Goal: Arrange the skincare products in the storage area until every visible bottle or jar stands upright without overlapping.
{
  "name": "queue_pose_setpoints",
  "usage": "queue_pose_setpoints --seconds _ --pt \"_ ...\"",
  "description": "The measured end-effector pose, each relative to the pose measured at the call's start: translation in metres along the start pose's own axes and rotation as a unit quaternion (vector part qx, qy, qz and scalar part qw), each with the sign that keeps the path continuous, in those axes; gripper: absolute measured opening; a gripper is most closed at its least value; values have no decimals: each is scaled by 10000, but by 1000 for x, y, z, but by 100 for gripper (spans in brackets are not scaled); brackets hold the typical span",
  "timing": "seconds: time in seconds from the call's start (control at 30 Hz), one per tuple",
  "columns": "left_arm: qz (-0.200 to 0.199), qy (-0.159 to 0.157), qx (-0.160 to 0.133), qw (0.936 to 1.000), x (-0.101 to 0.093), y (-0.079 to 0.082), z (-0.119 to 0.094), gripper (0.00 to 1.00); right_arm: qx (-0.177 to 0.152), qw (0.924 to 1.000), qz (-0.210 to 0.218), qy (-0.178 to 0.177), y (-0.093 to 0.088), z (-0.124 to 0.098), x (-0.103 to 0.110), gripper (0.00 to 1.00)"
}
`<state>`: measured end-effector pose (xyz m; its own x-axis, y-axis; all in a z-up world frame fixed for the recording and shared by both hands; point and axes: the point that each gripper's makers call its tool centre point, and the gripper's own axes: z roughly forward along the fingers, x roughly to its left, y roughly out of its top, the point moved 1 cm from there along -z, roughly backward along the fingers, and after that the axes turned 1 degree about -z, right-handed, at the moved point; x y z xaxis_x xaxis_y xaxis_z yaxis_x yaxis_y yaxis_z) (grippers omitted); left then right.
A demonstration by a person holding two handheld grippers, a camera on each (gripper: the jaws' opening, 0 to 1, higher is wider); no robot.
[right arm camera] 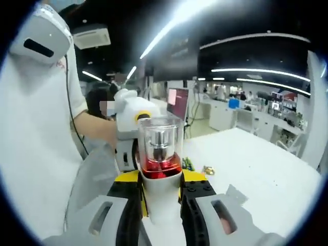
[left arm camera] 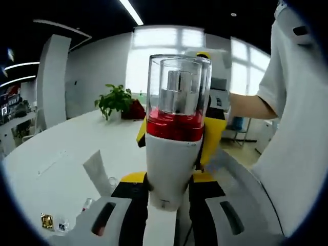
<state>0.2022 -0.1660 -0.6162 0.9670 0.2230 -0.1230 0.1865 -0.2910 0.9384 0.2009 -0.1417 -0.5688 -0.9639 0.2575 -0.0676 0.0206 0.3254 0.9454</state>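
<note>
A white bottle (left arm camera: 171, 164) with a red band and a clear cap over a silver pump is seen. The tongs (left arm camera: 169, 218) are grey, black and yellow. The counter (left arm camera: 56, 164) is white; the potted plant (left arm camera: 115, 100) is green.

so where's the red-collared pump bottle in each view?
Left gripper view: bottle at centre, upright, held between the left tongs.
Right gripper view: same bottle at lower centre, between the right tongs.
Shared landmark: the person's white shirt, at the right edge in the left view, at the left in the right view.
</note>
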Motion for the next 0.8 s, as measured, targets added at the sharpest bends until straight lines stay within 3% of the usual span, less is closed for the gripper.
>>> queue_pose_setpoints --seconds 0.2,0.3,0.5,0.63,0.8 --pt "-58 1 293 9996 5 -21 27 27 154 9996 181 -129 -34 -5 -10 27" --pt "198 87 657 9976 12 -39 44 27 307 9992 179 -203 -60 -6 -18 27" --pt "298 229 976 9945 29 -76 75 26 709 9967 65 -378 -109 -7 -32 27" --pt "350 152 1131 9928 36 -97 88 26 874 9948 184 -490 -132 -9 -34 27" --pt "339 96 1196 9922 35 -109 99 26 1048 9927 271 -534 -149 -10 -35 27"
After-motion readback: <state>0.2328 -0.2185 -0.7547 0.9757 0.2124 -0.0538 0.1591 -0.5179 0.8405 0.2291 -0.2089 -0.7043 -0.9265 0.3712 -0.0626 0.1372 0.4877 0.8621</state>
